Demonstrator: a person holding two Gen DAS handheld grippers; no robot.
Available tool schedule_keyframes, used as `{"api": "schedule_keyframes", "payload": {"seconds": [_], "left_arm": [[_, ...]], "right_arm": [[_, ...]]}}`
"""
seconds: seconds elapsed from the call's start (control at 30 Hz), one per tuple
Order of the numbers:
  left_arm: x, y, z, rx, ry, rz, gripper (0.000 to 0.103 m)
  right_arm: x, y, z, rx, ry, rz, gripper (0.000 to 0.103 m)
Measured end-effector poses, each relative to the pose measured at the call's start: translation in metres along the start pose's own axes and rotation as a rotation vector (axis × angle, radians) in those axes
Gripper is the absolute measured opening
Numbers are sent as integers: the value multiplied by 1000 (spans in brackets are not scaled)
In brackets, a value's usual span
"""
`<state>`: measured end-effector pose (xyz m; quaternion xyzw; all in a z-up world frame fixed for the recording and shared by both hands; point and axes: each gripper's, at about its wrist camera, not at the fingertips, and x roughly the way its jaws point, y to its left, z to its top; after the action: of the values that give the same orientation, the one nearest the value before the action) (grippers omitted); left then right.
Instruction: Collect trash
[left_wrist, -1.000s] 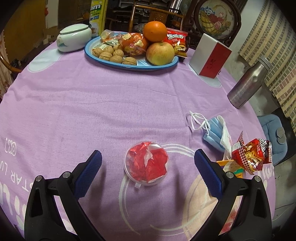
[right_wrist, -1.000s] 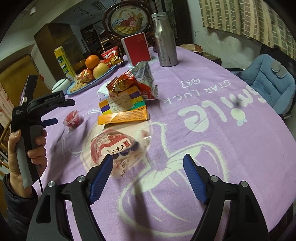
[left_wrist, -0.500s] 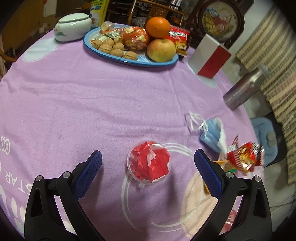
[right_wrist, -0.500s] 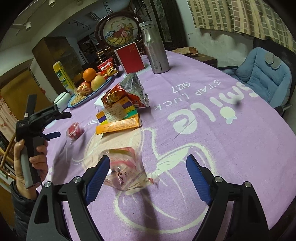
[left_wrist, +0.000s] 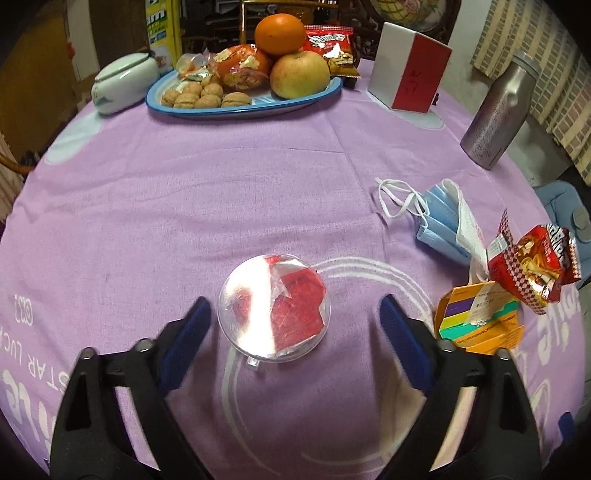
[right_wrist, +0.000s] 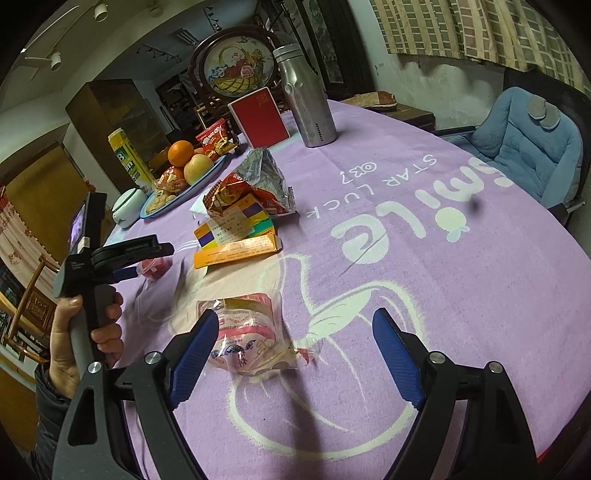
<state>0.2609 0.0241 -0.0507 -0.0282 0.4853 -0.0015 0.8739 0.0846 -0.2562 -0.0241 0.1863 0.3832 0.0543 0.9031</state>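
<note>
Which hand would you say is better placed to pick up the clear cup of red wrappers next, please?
Left. The left tool already straddles the clear cup of red wrappers, its jaws closing but not yet touching it. The right tool sits over a plastic snack wrapper instead.

A cup (left_wrist: 274, 308) sits between my left fingers (left_wrist: 184, 332), mask (left_wrist: 441, 218) at right, fruit tray (left_wrist: 243, 107) at top, bottle (left_wrist: 496, 110) upper right.

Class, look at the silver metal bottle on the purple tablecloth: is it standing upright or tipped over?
Upright. The silver metal bottle stands on its base on the tablecloth, capped neck uppermost; its lean in the left wrist view looks like fisheye distortion.
</note>
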Motion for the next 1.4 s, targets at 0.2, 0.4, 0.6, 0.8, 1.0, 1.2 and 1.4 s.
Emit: {"api": "schedule_keyframes", "payload": {"seconds": [0.2, 0.4, 0.6, 0.8, 1.0, 1.2, 1.4], "left_arm": [[8, 7, 1, -20, 40, 26, 55], [-11, 20, 4, -83, 11, 41, 54], [-39, 20, 0, -92, -38, 15, 54], [-50, 15, -3, -79, -55, -20, 54], [-47, 15, -2, -79, -40, -35, 54], [-45, 15, -2, -82, -29, -40, 54], [-44, 14, -2, -80, -27, -41, 54]], "right_arm": [[-4, 3, 0, -5, -4, -13, 84], [-8, 18, 3, -43, -16, -37, 88], [10, 49, 4, -174, 6, -103, 97], [49, 67, 4, -238, 78, -180, 97], [76, 71, 5, -244, 154, -202, 94], [85, 73, 9, -226, 196, -161, 60], [78, 77, 5, -228, 181, -139, 37]]}}
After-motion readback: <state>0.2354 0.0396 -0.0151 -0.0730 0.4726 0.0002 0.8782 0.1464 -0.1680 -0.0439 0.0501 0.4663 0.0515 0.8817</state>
